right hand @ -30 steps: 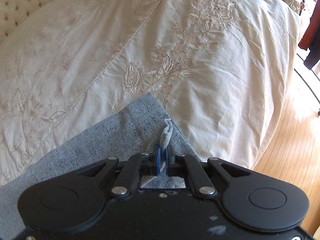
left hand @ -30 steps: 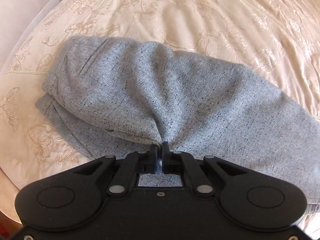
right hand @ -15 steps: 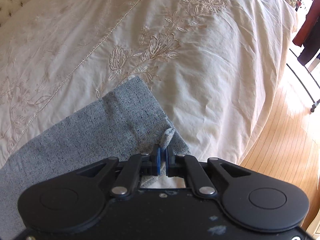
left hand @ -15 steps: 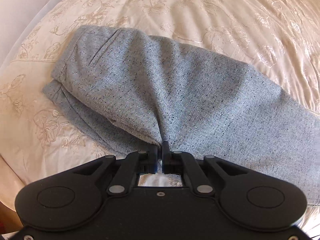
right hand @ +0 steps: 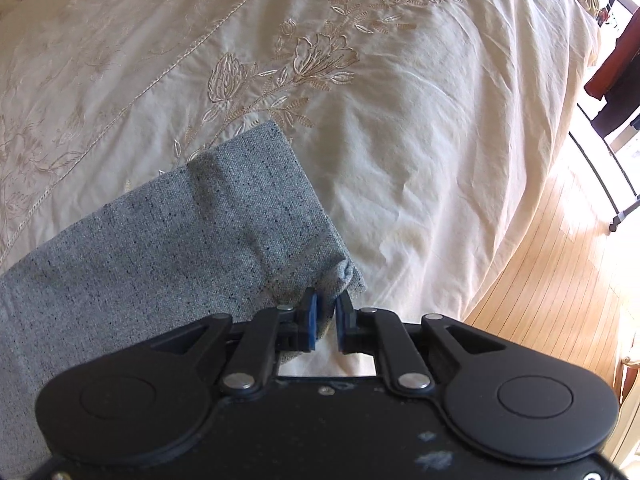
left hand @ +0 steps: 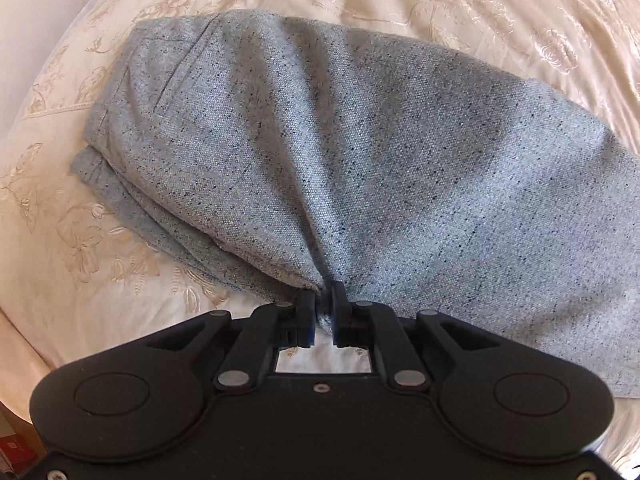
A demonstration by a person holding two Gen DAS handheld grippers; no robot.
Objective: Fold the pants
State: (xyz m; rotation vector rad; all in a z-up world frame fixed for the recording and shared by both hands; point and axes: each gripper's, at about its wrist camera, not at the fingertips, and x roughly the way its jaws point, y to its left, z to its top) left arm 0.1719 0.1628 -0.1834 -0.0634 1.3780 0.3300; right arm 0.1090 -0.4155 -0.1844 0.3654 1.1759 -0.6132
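Dropped lower toward the bedspread (left hand: 500, 12) since a second ago, both hands; pants (left hand: 360, 152) now lying flatter, and both sets of jaws parted from fully pinched. Left gripper (left hand: 321, 309) narrow and opening, a bunched fold of grey cloth between the pads, gap showing either side, no clear squeeze. Right gripper (right hand: 325, 316) likewise narrow and opening, rolled corner of the leg end sitting between blue pads (right hand: 311, 320), apparently loose. Pants folded lengthwise on cream embroidered bedspread: in left view, waistband and pocket seam out at 10 o'clock, a lower layer peeking out at 9 o'clock, body running off toward 3 o'clock. In right view, pants (right hand: 180, 240) leg end filling 8 to 10 o'clock, hem corner at centre. Embroidered flowers (right hand: 316, 60) at 12 o'clock, wooden floor (right hand: 560, 264) at 3 to 4 o'clock past bed edge. Dark clothes (right hand: 618, 80) hanging at 2 o'clock.
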